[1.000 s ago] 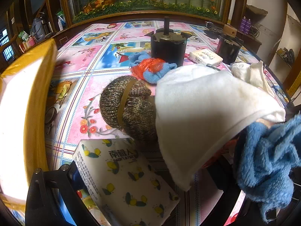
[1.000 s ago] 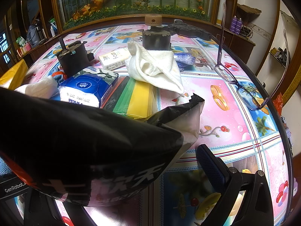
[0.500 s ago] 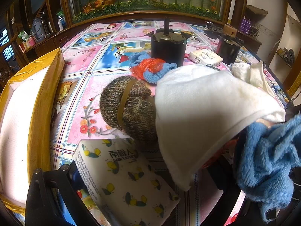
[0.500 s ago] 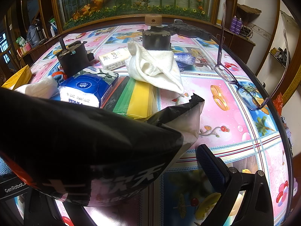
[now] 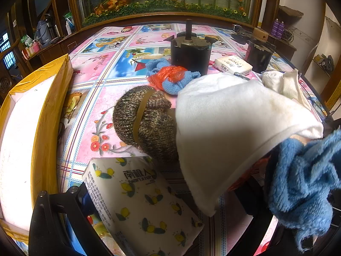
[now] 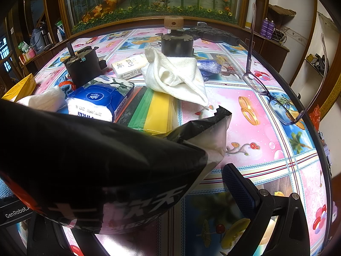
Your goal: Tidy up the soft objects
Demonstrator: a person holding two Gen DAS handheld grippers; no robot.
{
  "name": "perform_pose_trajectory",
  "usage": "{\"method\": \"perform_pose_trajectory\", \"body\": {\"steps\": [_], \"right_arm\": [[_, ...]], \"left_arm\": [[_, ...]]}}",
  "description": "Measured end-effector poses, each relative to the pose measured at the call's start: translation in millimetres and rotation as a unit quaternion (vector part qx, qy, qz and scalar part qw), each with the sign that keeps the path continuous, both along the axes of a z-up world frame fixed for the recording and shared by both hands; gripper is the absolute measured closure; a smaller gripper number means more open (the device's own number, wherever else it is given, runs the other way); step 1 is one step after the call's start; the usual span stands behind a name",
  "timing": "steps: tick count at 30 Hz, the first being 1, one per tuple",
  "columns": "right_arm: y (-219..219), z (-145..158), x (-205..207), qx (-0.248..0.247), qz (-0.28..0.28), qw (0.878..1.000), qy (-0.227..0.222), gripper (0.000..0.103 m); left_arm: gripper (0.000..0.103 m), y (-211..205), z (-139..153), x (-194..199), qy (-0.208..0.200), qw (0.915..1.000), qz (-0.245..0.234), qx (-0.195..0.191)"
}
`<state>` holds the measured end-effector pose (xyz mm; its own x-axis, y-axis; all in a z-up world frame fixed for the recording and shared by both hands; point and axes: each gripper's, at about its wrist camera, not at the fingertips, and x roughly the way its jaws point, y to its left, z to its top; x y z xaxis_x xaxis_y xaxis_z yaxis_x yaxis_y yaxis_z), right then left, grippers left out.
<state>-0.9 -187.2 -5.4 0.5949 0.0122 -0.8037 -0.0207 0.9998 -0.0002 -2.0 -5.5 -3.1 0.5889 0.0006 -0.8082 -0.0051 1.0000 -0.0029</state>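
Near us, our left gripper (image 5: 162, 219) has its jaws wide apart, with a lemon-print tissue pack (image 5: 140, 202) lying between them. Just past it sit a knitted ball (image 5: 147, 123) and a white cloth (image 5: 234, 125). Our right gripper (image 6: 136, 196) also stands open; a black bag (image 6: 96, 162) covers its left finger.
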Motion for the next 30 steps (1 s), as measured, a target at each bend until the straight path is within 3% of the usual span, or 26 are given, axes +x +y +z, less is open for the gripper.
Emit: {"method": "perform_pose_trajectory", "body": {"steps": [30], "right_arm": [[0.4,0.1,0.0,0.0,0.0,1.0,0.0,0.001]], "left_arm": [[0.0,-1.2,-2.0,0.1,0.0,0.9999,0.014,0.001]]}}
